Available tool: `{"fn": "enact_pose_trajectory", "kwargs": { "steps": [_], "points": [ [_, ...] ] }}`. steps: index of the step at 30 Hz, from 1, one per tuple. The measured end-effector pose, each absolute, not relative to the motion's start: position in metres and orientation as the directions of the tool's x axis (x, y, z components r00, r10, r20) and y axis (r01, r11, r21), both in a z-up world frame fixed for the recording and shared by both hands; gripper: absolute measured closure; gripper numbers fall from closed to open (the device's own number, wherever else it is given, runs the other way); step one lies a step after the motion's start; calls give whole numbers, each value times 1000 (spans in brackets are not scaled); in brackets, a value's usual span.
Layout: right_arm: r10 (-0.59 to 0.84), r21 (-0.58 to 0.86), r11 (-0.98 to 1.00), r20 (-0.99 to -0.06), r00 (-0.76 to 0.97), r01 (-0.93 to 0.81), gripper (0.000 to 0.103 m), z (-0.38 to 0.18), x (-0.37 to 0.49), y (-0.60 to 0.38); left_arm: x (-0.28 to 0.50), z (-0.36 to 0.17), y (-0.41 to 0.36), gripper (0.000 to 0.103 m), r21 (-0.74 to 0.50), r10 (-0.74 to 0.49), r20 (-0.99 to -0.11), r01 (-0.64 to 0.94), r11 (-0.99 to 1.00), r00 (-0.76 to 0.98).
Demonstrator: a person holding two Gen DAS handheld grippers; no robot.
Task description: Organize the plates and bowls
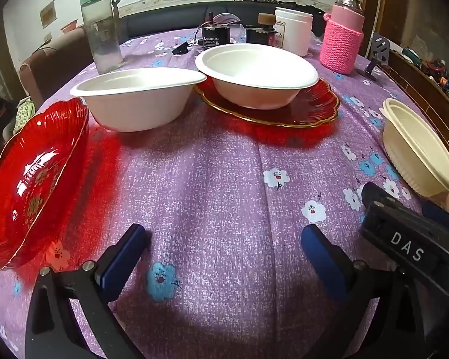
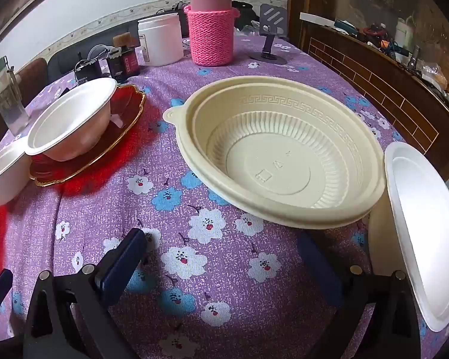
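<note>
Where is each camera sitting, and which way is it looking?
Left wrist: sits on the left gripper, low over the purple tablecloth, facing two white bowls and a red plate; its open blue fingers show, plus the other gripper at right.
Right wrist: sits on the right gripper, facing the cream bowl; its open fingers show.
Shared: the white bowl on the gold-rimmed red plate, the pink knitted bottle, the cream bowl.

Both wrist cams low over table, facing fwd; shared: cream bowl [image 1: 419, 149] [image 2: 280, 152].
</note>
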State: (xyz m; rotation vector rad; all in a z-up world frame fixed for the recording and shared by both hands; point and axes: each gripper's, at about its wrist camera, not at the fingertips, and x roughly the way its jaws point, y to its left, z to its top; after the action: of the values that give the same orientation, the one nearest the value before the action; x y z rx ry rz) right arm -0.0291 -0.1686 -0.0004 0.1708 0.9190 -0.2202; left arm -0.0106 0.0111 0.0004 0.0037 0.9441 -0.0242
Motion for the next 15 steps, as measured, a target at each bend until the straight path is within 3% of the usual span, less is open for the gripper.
{"fn": "enact_pose_trajectory", "kwargs": {
  "steps": [15],
  "points": [
    [-115,52,964,-802,586,260,1,-1,-29,-169,-11,1,7,0,4,-7,-809,17,1000,588]
  ]
}}
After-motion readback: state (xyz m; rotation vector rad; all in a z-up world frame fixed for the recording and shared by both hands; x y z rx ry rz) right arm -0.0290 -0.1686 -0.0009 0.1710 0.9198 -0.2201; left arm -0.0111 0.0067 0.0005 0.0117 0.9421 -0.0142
